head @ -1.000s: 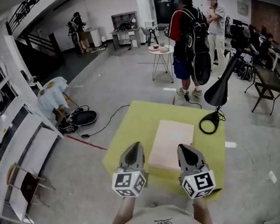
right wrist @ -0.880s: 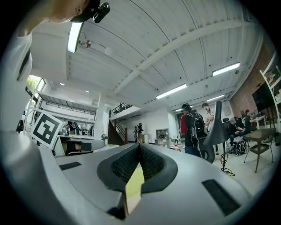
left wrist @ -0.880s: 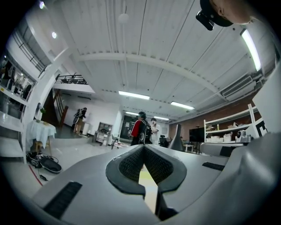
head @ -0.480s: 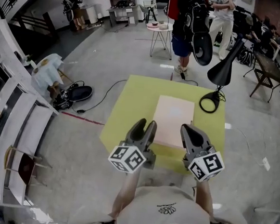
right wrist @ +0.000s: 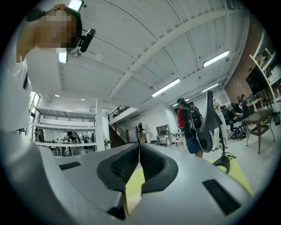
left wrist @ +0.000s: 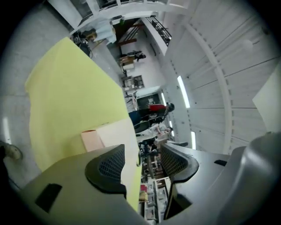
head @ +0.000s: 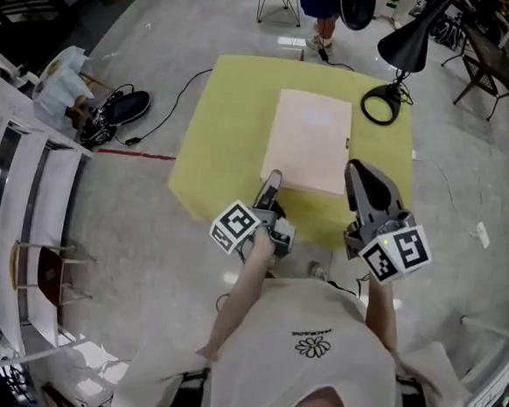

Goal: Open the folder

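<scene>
A pale pink folder [head: 308,141] lies shut on the yellow-green table [head: 221,125]. My left gripper [head: 272,184] is rolled onto its side at the table's near edge, just before the folder's near left corner. Its jaws are opening, and no pad presses on anything. In the left gripper view [left wrist: 142,165] the folder [left wrist: 112,132] and the table [left wrist: 74,96] appear tilted, ahead of the jaws. My right gripper [head: 362,173] hovers over the near right part of the table, beside the folder, shut on nothing. Its pads meet in the right gripper view [right wrist: 139,151].
A black desk lamp [head: 406,39] with a ring base [head: 381,103] stands at the table's far right. A person's legs [head: 327,6] show beyond the far edge. Shoes and a bag [head: 113,108] lie on the floor at left, near white shelving [head: 10,188].
My left gripper has dropped toward the table edge, rolled onto its side and opened its jaws. The right gripper stayed shut and shifted only slightly. The head view now looks more steeply down.
</scene>
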`<move>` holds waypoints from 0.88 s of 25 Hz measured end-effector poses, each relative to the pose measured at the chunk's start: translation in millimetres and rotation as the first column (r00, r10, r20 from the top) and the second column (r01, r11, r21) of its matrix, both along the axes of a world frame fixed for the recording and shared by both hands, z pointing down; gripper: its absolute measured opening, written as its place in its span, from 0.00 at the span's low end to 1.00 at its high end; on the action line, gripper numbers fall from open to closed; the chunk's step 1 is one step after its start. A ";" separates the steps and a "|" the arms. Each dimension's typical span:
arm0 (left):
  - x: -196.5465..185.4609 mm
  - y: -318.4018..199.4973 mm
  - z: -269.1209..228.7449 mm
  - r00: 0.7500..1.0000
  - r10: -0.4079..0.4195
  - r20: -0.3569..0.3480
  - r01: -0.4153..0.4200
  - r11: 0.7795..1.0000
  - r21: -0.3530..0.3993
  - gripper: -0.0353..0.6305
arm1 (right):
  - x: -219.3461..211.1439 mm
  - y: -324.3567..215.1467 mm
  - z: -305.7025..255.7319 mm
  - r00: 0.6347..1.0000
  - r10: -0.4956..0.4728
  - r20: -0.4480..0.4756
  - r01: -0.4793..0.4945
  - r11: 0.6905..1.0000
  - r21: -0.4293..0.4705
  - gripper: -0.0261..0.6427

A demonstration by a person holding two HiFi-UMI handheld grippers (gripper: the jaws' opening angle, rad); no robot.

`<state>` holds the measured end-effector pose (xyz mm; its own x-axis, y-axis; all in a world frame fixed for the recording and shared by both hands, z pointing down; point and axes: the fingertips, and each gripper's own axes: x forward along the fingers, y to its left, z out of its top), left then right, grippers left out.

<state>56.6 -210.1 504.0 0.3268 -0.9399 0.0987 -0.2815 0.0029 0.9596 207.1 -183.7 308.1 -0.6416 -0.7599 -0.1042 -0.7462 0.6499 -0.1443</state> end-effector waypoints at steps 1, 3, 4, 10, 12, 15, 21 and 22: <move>1.8 2.5 13.6 1.000 0.003 0.011 -0.002 0.999 -0.034 0.42 | 0.8 1.7 2.8 1.000 0.001 -0.004 -0.001 1.000 -0.007 0.06; 4.4 5.5 37.2 1.000 0.013 0.017 -0.011 0.995 -0.095 0.41 | 2.1 4.9 7.6 1.000 0.008 -0.011 -0.008 1.000 -0.018 0.06; 5.7 5.1 46.7 1.000 0.020 0.012 -0.018 0.993 -0.120 0.41 | 2.9 5.7 9.4 1.000 0.014 -0.013 -0.014 1.000 -0.022 0.06; 11.6 3.8 96.7 0.998 0.068 0.011 -0.064 0.969 -0.237 0.41 | 13.7 14.5 25.5 0.999 0.037 0.004 -0.036 0.997 -0.065 0.06; 13.8 -0.5 106.5 0.997 0.081 0.006 -0.077 0.961 -0.264 0.41 | 19.6 16.5 29.1 0.998 0.057 0.002 -0.057 0.995 -0.077 0.06; 23.7 -6.9 116.6 0.994 0.105 -0.016 -0.105 0.949 -0.297 0.41 | 31.3 17.8 35.7 0.996 0.093 0.004 -0.092 0.991 -0.097 0.06; 33.6 -7.6 122.3 0.989 0.086 -0.118 -0.119 0.942 -0.313 0.41 | 41.7 15.7 46.4 0.992 0.122 0.015 -0.119 0.984 -0.131 0.06; 35.2 -7.3 122.1 0.985 0.082 -0.153 -0.127 0.941 -0.313 0.41 | 41.0 15.3 48.6 0.993 0.120 0.018 -0.117 0.983 -0.140 0.06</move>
